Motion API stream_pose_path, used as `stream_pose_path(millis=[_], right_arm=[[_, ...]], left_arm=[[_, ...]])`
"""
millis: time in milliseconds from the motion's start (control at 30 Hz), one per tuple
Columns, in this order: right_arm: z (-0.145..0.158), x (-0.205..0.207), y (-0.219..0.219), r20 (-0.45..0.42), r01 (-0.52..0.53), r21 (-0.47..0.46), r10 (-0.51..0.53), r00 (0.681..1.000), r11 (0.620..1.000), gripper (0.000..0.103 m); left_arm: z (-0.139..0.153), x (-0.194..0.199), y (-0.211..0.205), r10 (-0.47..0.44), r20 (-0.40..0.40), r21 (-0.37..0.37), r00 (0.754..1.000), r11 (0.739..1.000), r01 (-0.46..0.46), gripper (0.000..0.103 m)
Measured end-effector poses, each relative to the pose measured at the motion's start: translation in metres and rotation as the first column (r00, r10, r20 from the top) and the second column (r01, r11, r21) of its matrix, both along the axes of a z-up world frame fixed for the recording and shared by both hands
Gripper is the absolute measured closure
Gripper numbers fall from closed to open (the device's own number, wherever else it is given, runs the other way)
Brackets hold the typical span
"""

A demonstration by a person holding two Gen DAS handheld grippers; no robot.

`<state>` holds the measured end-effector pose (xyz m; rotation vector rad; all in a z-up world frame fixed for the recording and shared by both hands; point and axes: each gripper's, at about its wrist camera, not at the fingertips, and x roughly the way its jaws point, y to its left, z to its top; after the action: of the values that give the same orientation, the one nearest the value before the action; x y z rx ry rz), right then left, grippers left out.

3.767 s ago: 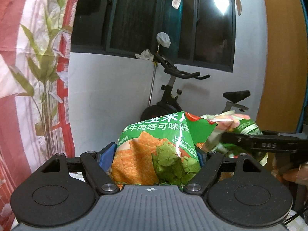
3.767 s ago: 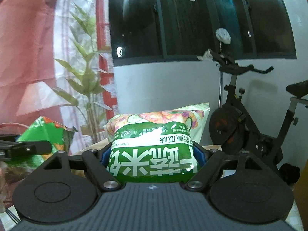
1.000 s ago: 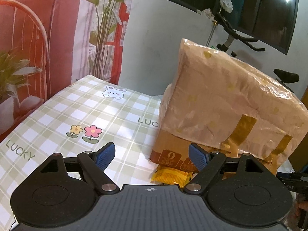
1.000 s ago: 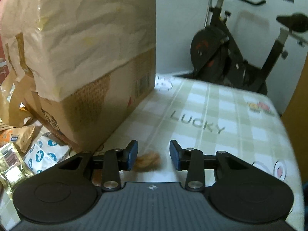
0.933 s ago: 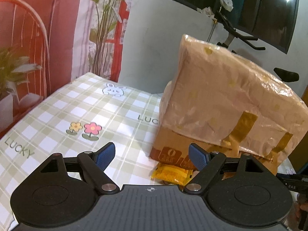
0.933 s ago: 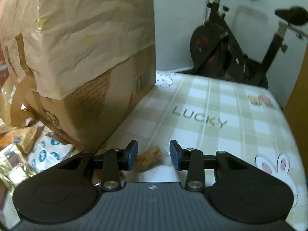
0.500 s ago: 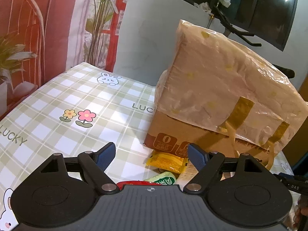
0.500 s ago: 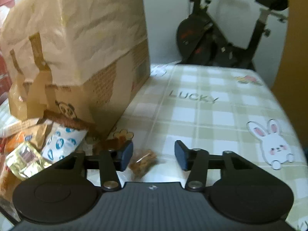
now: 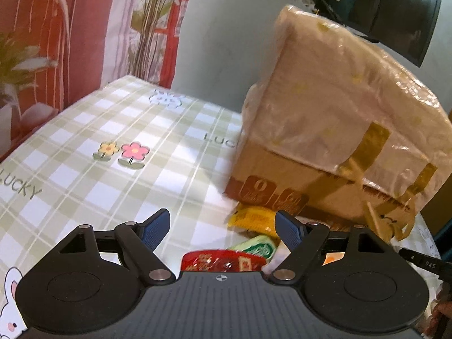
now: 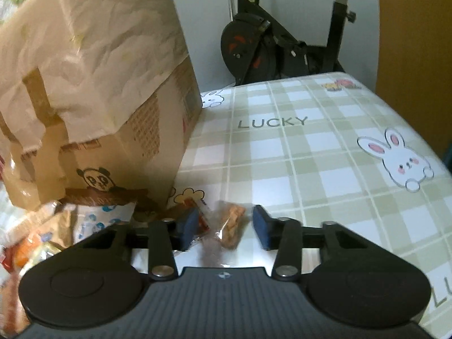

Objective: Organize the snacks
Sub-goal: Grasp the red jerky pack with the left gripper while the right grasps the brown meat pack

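Clear snack packet (image 10: pixel 230 227) lies between right hand-held gripper (image 10: pixel 224 226) fingers — untouched.

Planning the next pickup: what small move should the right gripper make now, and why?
Probably ease the right gripper forward and close. It is open, and the clear snack packet on the tablecloth already lies between its fingers.

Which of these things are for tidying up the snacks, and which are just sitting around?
For the job:
- clear snack packet between the open right gripper fingers
- yellow packet, green packet, red packet in front of the open left gripper
- cardboard box with a bag draped over it

Just there:
- exercise bike
- checked tablecloth
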<state>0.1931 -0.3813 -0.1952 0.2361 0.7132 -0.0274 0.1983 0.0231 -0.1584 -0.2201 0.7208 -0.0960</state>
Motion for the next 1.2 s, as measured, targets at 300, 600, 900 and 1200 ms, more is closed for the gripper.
stream_pose_path(millis=[300, 600, 900, 1200], right_arm=[[-0.009, -0.020, 0.016, 0.069, -0.029, -0.069, 0.034, 0.997, 0.997, 0.083], [-0.012, -0.025, 0.025, 0.102, -0.078, -0.108, 0.089, 0.991, 0.991, 0.083], [-0.013, -0.025, 0.023, 0.107, -0.095, -0.100, 0.106, 0.989, 0.990, 0.083], [-0.013, -0.026, 0.023, 0.107, -0.098, -0.102, 0.109, 0.988, 0.990, 0.083]], left_arm=[[-0.022, -0.007, -0.003, -0.048, -0.061, 0.028, 0.997, 0.998, 0.049, 0.020], [-0.032, -0.014, -0.012, -0.083, -0.091, 0.088, 0.992, 0.992, 0.091, 0.019], [-0.037, -0.012, -0.015, -0.087, -0.063, 0.128, 0.994, 0.987, 0.094, 0.018], [-0.033, -0.016, -0.011, -0.112, -0.054, 0.069, 0.992, 0.991, 0.116, 0.055]])
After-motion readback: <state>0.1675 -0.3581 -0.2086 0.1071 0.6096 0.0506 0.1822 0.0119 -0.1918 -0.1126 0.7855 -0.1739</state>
